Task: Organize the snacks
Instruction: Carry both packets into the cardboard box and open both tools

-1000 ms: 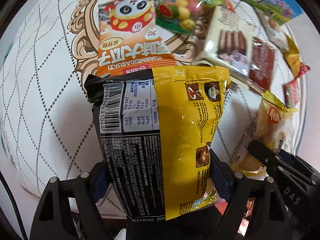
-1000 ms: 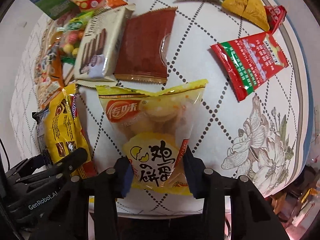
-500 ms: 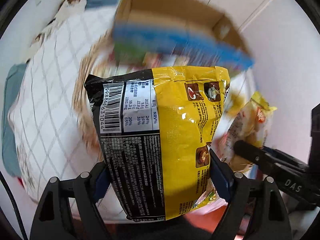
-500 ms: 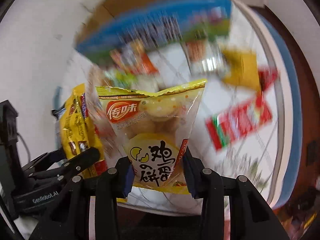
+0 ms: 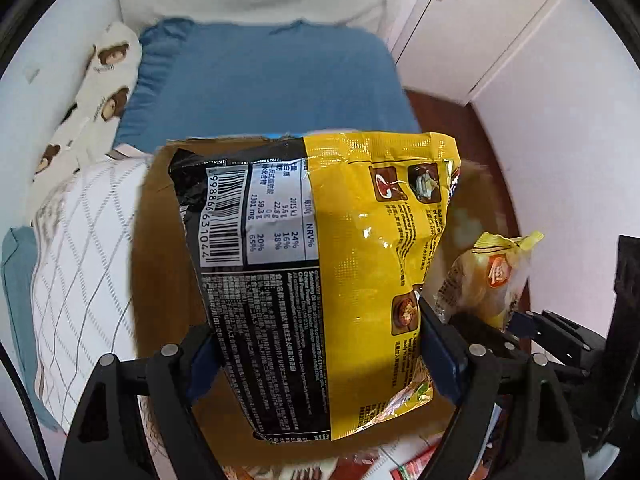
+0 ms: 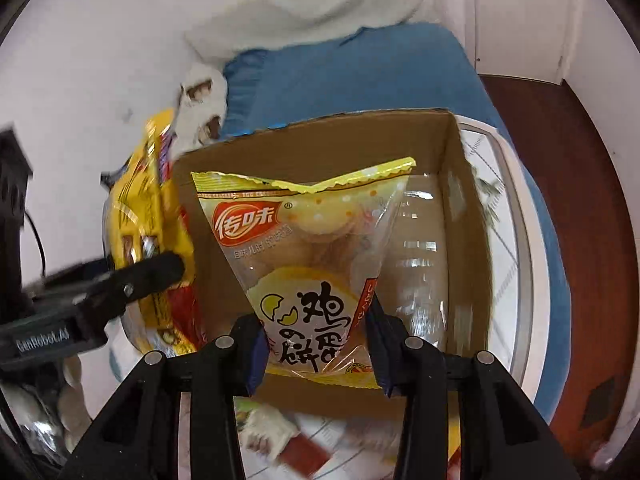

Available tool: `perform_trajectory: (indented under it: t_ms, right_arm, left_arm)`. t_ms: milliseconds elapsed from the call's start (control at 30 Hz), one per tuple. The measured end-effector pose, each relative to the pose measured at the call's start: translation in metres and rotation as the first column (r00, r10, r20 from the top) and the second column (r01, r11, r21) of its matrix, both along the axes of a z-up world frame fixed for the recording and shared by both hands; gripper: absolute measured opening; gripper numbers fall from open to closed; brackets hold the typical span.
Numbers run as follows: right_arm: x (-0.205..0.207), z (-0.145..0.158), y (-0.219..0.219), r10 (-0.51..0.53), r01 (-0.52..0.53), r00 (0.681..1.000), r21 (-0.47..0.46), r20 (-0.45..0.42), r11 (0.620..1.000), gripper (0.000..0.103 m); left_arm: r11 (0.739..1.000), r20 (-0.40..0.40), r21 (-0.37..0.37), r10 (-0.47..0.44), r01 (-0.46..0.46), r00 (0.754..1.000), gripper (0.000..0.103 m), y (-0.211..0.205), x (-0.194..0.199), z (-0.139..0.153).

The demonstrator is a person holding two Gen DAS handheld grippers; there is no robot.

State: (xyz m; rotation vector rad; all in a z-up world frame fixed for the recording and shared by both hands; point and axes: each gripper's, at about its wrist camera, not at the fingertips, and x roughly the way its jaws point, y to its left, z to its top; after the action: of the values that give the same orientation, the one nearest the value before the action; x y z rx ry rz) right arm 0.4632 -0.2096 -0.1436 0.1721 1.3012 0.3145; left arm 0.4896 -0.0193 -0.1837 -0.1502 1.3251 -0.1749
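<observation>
Blue bed (image 5: pixel 264 80) against white wall, brown floor (image 6: pixel 580 184) at right. Open cardboard box (image 6: pixel 464 208) in front on white quilted cover (image 5: pixel 80 248). Left hand-held gripper (image 5: pixel 320 356) clenched on yellow-black noodle packet (image 5: pixel 328 264), held upright over box. Right hand-held gripper (image 6: pixel 316 352) clenched on clear yellow egg-cake packet (image 6: pixel 308 256), upright above box interior. Loose snacks (image 6: pixel 296 448) blurred below box.

Noodle pack (image 5: pixel 320 272) left; cake bag (image 6: pixel 312 264) right; box (image 6: pixel 464 240) behind.
</observation>
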Motion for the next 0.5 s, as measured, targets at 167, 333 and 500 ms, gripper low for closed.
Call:
perform_trajectory:
  t_ms: [167,333,500]
  right_arm:
    - [0.040,-0.049,0.004,0.031,-0.036,0.995,-0.053,-0.092,0.998,0.044]
    - [0.059,-0.068,0.017,0.035,-0.045,0.990,-0.079,-0.133,0.996,0.044]
    - [0.070,-0.083,0.021,0.050,-0.070,0.982,-0.105,-0.181,0.992,0.079]
  left_arm:
    - [0.998,-0.106,0.053,-0.011,0.017,0.994,0.084,-0.016,0.037,-0.036]
    - [0.998,-0.155,0.054,-0.004,0.012,0.988,0.085,-0.021,0.053,-0.061]
    - [0.999,-0.194,0.044,-0.022,0.032,0.981,0.089,-0.026,0.061,-0.075]
